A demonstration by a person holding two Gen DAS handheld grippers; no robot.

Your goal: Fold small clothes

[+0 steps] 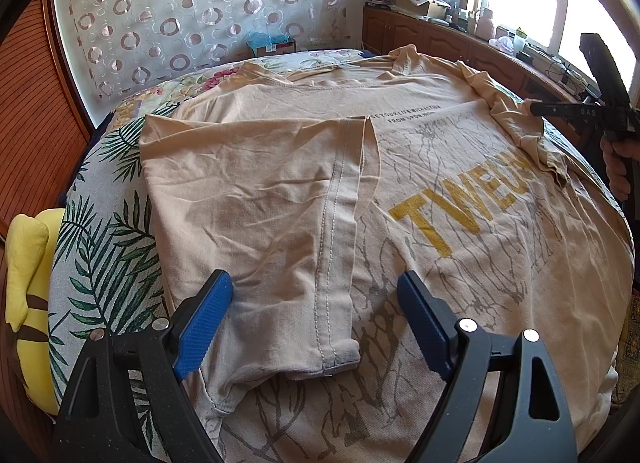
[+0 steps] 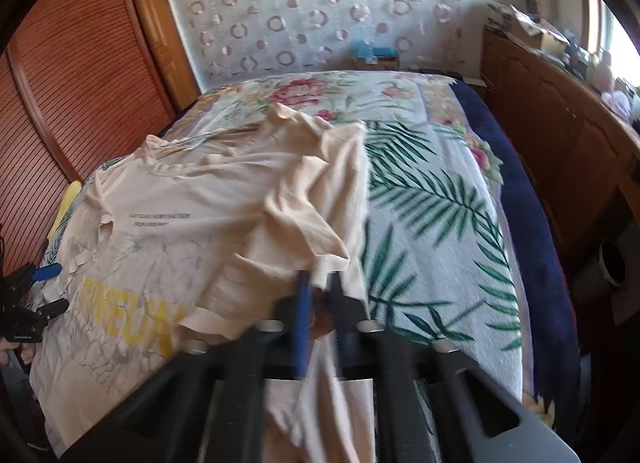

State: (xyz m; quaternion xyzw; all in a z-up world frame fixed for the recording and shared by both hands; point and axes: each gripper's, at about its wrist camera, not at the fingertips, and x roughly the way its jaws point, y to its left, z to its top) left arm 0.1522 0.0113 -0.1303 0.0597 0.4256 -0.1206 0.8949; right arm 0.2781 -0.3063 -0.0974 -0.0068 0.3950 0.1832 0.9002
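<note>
We saw the beige cotton T-shirt with yellow lettering (image 1: 460, 167) spread on the palm-leaf and flower printed bedspread (image 1: 108, 247). Our left gripper (image 1: 316, 311) hung with its blue-padded jaws wide apart, straddling the folded-in sleeve (image 1: 256, 199) just ahead of it, clamping nothing. Our right gripper (image 2: 320, 291) had clamped shut on the shirt's far sleeve edge (image 2: 332, 263), cloth bunched ahead of its tips.

Leaf-and-flower bedspread (image 2: 424, 199) over bed; yellow plush (image 1: 28, 263) at its edge; louvred wooden doors (image 2: 80, 95); cluttered sideboard (image 1: 440, 35) under window.
</note>
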